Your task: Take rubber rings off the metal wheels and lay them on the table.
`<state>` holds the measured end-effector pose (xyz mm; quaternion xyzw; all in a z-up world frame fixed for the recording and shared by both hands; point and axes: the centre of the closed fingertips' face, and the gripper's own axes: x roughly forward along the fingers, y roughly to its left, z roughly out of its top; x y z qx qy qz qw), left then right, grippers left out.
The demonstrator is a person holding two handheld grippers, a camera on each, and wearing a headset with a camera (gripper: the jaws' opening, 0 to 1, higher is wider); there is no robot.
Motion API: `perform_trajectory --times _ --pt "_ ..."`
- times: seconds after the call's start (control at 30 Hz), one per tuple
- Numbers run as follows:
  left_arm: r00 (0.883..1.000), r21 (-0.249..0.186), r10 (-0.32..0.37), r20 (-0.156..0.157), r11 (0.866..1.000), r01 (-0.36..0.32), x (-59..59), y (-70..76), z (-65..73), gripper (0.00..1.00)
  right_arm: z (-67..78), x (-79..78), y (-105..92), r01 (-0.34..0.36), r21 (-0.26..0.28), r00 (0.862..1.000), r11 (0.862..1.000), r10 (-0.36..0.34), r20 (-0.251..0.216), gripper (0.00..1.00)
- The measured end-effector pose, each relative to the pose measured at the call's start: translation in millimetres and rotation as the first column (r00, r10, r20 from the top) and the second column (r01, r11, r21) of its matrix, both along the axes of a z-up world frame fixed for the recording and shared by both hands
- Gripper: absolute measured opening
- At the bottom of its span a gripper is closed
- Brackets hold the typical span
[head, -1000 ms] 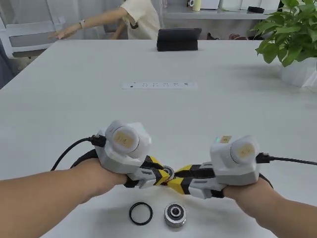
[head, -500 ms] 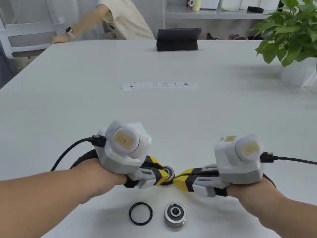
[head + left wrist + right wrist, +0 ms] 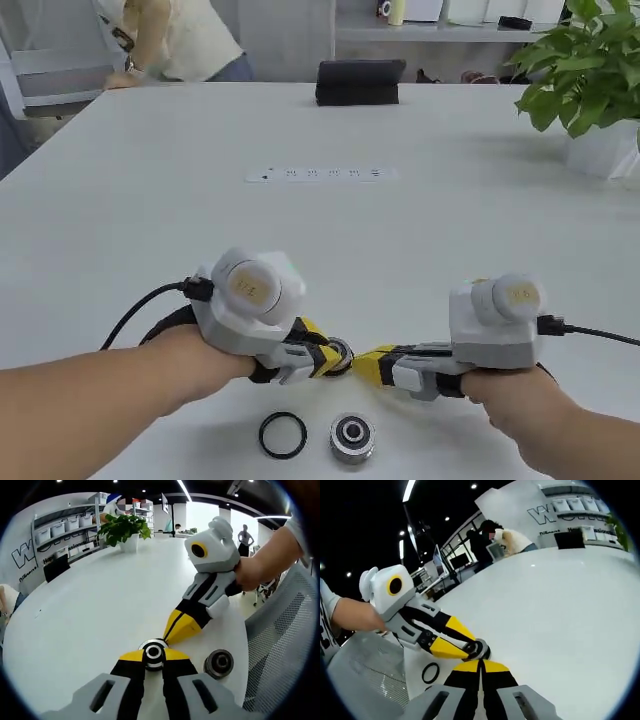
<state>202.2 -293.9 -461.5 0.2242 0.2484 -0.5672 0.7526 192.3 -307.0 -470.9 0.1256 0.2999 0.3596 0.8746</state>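
My left gripper is clamped on a metal wheel, held just above the table so that its rubber ring faces the right gripper. That one's jaws are pressed together at the wheel's rim, placed to pry, I judge. A freed ring and a bare wheel lie side by side on the table below.

The right tongs sit farther right than before, closed tips now just beside the raised wheel.
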Motion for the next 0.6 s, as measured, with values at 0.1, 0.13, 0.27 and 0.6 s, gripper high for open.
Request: perform_trajectory --times 0.1,0.13,0.27,0.6 --pt "1.0 0.001 0.002 0.0 1.0 -0.002 0.0 0.0 0.0 0.07 0.9 1.4 1.1 0.008 0.004 1.0 1.0 -0.008 -0.009 0.0" --pt "1.0 0.001 0.003 0.0 1.0 -0.003 0.1 0.0 -0.1 0.07 0.8 1.9 1.0 0.011 0.008 1.0 1.0 -0.011 -0.013 0.0" --pt "1.0 0.001 0.008 0.001 1.0 -0.008 0.2 -0.2 -0.1 0.07 1.3 2.0 0.5 0.027 0.028 0.999 0.999 -0.027 -0.021 0.0" --pt "1.0 0.006 0.007 0.01 1.0 -0.007 0.3 -0.7 0.0 0.07 6.2 2.1 2.5 0.015 0.018 1.0 1.0 -0.015 0.007 0.0"
